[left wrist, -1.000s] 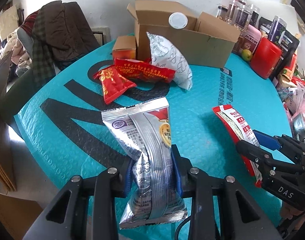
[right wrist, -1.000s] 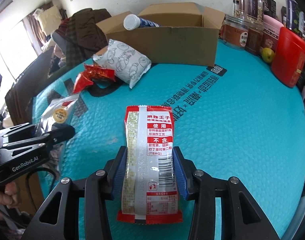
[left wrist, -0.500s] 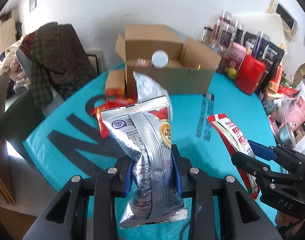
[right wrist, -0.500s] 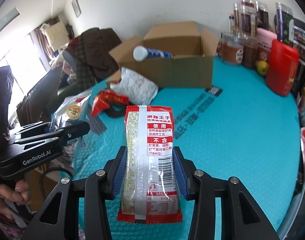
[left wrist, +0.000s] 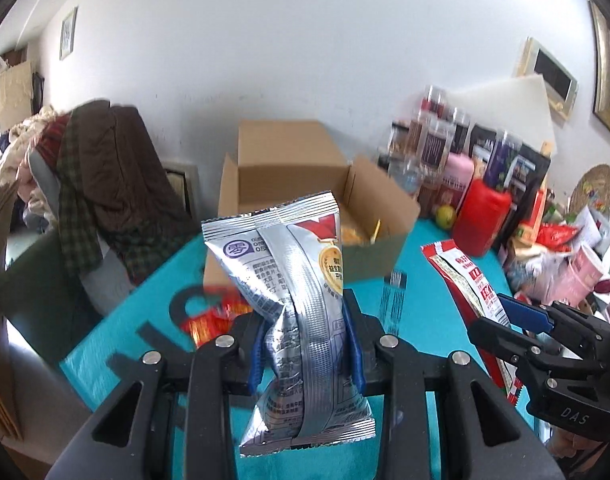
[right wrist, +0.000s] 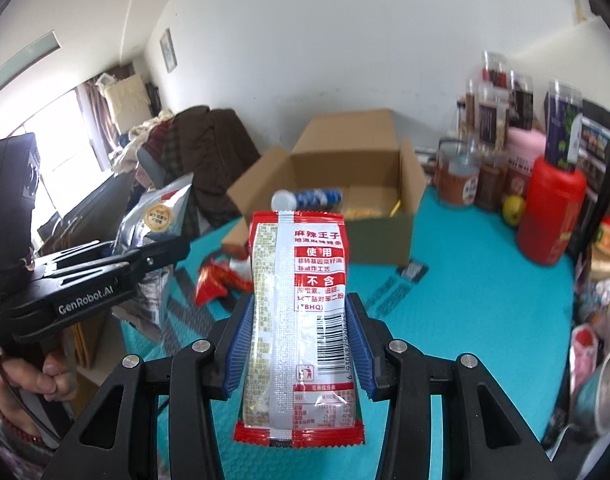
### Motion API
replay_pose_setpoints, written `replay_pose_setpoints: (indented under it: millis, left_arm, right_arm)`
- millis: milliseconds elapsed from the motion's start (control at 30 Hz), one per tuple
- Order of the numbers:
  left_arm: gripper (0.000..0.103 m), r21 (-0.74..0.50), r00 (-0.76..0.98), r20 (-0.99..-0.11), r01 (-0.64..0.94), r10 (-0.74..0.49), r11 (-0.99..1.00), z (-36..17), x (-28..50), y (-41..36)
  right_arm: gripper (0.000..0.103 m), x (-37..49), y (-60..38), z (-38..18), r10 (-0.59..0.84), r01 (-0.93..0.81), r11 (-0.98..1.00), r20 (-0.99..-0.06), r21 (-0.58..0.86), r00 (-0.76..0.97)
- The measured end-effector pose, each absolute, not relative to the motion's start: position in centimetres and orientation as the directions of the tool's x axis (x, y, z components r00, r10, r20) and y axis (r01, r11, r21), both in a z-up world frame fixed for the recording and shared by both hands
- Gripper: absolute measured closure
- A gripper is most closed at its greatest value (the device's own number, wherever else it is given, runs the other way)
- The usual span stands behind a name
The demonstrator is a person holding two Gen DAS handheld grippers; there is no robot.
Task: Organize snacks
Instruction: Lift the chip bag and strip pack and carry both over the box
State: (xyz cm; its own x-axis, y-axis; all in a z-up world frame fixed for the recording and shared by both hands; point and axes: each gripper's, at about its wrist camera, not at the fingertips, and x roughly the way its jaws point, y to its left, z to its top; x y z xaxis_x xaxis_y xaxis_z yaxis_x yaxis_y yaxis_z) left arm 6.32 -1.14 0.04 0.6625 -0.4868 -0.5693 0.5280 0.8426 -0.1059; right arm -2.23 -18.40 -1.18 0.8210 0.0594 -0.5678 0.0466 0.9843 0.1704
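Plainly, both tongs are loaded: the left gripper pinches a crinkled silver foil snack bag at its waist, and the right gripper pinches a flat red-and-white snack packet, both held above the teal bubble-wrap table cover. The slick foil could slide out of the blue pads, or either pack could catch a raised flap and fall short. The open brown cardboard box beyond already holds a blue-and-white tube with a white cap and some yellowish packs.
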Motion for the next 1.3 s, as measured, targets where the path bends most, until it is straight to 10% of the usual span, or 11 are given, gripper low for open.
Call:
replay_pose_setpoints:
  millis: [633,1300]
  left_arm:
    - [0.070,-0.107,0.706,-0.440,0.573,-0.556,0.813,5.5,12.6,-5.8]
    - [0.070,-0.128,0.668,-0.502,0.571,-0.549,0.811,3.3,24.4,-11.5]
  right_arm:
    - [0.059,3.8,-22.3,5.3,0.006,0.048,0.993,-0.451,0.109,0.893]
    - [0.059,14.9,-26.6,4.0,-0.034,0.086,0.992,-0.464,0.093,0.885]
